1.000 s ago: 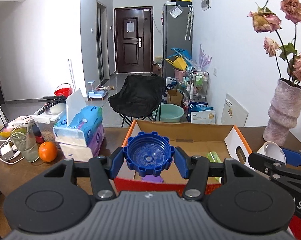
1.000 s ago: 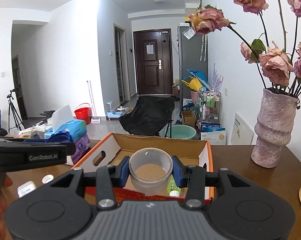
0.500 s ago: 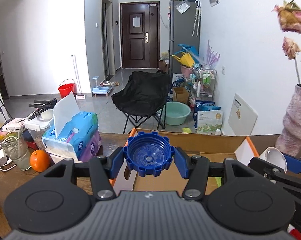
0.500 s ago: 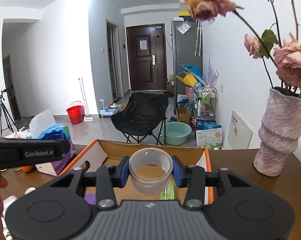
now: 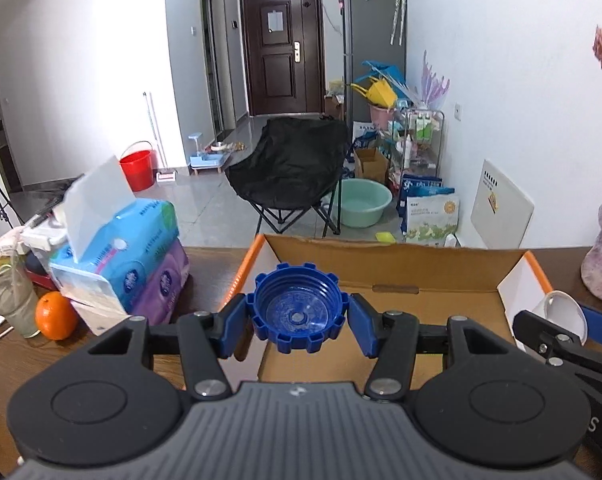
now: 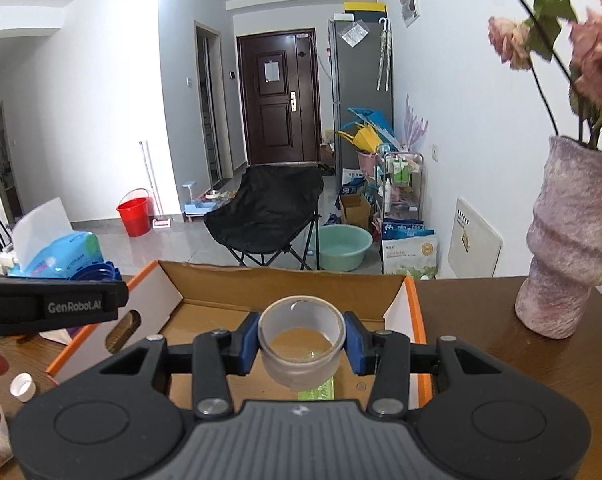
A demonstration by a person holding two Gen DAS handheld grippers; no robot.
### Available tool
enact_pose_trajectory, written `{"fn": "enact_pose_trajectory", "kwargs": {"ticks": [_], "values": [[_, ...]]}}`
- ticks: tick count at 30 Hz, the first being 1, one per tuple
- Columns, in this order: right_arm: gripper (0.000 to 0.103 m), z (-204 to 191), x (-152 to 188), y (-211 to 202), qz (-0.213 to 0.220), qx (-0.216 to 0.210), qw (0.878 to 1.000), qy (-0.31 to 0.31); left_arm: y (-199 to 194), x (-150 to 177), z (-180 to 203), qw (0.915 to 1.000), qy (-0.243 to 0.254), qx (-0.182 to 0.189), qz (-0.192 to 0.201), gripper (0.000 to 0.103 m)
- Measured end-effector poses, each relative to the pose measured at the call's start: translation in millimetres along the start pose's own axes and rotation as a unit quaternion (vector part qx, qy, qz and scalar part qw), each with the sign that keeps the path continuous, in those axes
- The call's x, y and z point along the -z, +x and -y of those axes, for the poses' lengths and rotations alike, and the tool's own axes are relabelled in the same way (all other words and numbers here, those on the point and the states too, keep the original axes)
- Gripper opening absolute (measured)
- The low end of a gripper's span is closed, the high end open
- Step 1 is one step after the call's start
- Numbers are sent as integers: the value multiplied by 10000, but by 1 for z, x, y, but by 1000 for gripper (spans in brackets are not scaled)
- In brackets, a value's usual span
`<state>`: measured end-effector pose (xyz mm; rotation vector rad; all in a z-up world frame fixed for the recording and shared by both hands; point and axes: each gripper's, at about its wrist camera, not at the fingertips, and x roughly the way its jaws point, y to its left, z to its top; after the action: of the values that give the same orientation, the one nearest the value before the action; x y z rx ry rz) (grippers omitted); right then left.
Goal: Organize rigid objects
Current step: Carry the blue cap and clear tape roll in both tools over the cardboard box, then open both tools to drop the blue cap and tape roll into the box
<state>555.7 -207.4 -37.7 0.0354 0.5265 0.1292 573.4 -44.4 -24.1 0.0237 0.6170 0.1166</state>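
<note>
My left gripper is shut on a large blue ribbed screw cap, its hollow side facing the camera, held above the near left part of an open cardboard box with orange edges. My right gripper is shut on a roll of clear tape, held over the same cardboard box toward its right side. Inside the box a green item shows below the tape roll. The right gripper's blue fingertips reach in at the right edge of the left wrist view.
On the brown table stand stacked tissue packs, an orange and a glass at left, a pink vase with dried roses at right. A small white cap lies left of the box. A black chair stands beyond.
Both grippers have moved forward and lower over the box, each keeping its object. The box now looks nearer and larger, and the roses have slid toward the frame edge.
</note>
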Motion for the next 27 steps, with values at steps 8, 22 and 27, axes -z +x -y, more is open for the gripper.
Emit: {"fn": "enact_pose_trajectory", "kwargs": {"ticks": [8, 22, 27], "values": [[42, -3, 11, 27, -128, -25, 9999, -93, 30, 12, 4, 9998, 72, 76, -181, 56], [103, 7, 24, 25, -44, 286, 9996, -3, 32, 20, -9, 9999, -71, -35, -119, 103], [103, 10, 22, 14, 12, 278, 9996, 44, 21, 18, -17, 9998, -155, -84, -119, 103]]}}
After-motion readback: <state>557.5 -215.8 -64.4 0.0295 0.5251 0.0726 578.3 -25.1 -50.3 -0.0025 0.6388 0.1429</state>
